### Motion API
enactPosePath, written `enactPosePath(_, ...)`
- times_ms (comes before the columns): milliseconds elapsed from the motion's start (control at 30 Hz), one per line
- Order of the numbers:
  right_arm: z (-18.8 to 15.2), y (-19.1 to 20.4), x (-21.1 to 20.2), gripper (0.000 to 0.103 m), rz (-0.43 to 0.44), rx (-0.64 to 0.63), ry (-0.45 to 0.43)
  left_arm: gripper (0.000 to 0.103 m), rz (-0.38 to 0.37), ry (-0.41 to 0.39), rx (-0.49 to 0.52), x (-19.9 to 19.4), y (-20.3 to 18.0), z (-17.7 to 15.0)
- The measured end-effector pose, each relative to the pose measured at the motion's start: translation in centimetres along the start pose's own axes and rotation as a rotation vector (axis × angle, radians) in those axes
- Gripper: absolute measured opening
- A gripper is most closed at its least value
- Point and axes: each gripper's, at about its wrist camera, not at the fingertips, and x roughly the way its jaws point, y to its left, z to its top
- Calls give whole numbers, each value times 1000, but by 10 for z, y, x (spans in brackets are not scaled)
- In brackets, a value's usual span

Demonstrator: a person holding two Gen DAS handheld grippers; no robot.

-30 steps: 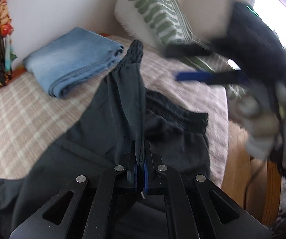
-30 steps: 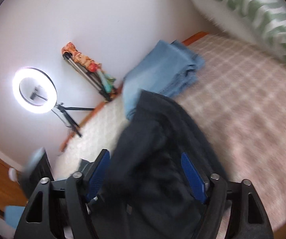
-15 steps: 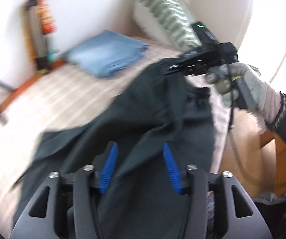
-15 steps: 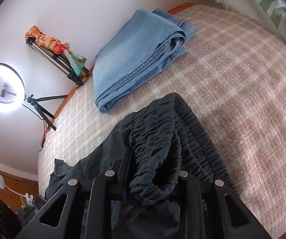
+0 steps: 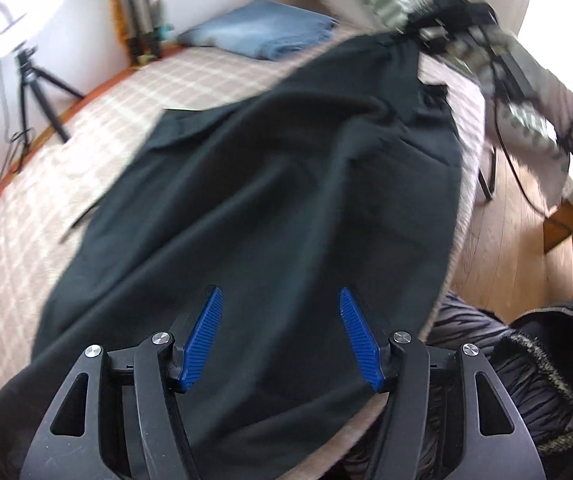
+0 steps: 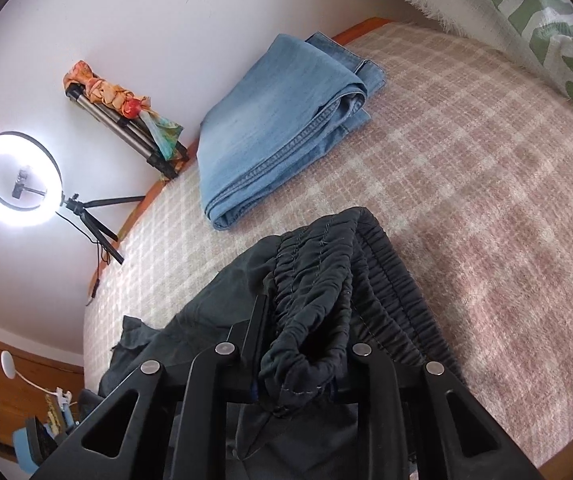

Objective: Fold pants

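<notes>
Black pants, one pair, lie spread over the plaid bedcover. Left gripper: two blue-padded fingers wide apart above the near cloth, holding nothing. Right gripper: fingers clamped together on the gathered elastic waistband, lifted at the far right in the left view. One folded pair of blue jeans rests far on the bed; one striped pillow, one ring light beyond.

Home bedroom, checked bedspread ahead of the tongs, green-patterned pillow far right, folded jeans beyond, ring light left, wood floor.
</notes>
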Motion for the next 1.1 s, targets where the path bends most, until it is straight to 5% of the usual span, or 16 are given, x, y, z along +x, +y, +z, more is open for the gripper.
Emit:
enactPosePath(167, 2, 1, 2, 22, -16, 5, 2, 59, 145, 21, 65, 25, -15, 3)
enactPosePath(200, 2, 1, 2, 22, -17, 4, 5, 41, 148, 15, 56, 28, -10, 4)
enactPosePath(233, 3, 0, 2, 23, -17, 5, 9, 9, 135, 15, 49, 30, -6, 4)
enactPosePath(267, 2, -1, 2, 23, -17, 6, 11, 3, 123, 19, 40, 32, -2, 5)
enactPosePath(633, -12, -15, -30, 17, 70, 66, 15, 1, 69, -112, -14, -36, 29, -5)
enactPosePath(1100, -76, -63, -21, 14, -10, 82, 53, 1, -39, 2, 49, -8, -2, -41)
